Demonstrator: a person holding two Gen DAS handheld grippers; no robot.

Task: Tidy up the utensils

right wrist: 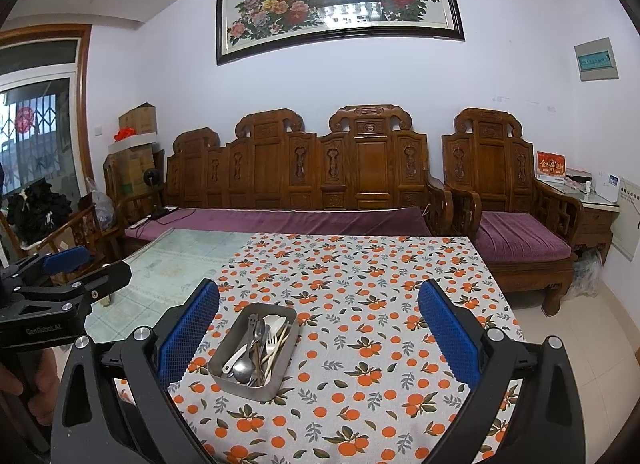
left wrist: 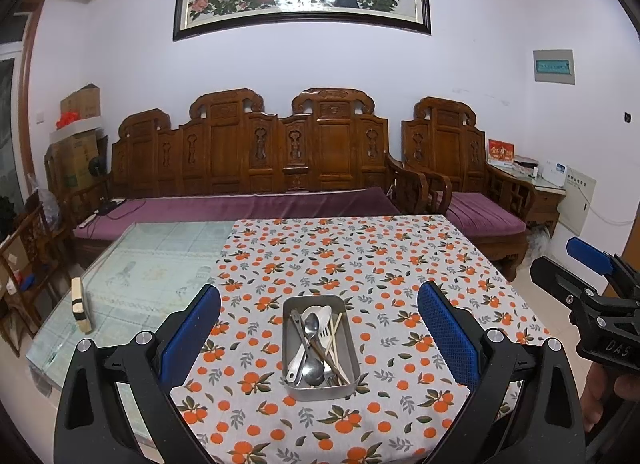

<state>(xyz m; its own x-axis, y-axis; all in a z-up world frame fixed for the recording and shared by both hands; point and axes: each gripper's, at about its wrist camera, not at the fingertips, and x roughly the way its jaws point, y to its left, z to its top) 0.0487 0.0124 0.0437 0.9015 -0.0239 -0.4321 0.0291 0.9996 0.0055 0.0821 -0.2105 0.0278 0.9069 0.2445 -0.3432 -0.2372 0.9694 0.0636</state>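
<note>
The left gripper [left wrist: 319, 328] and right gripper [right wrist: 319, 330] are both hovering with jaws spread wide, grasping and touching nothing. The metal tray [left wrist: 348, 344] is sitting on the orange-print tablecloth [left wrist: 400, 264], holding jumbled utensils [left wrist: 316, 344].

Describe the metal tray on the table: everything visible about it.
The metal tray is a shallow rectangular tin with rounded corners, dull grey steel by its look. It sits flat on the orange-patterned tablecloth, untouched by either hand-held gripper. Spoons, forks and chopsticks lie jumbled and crossed inside it.
</note>
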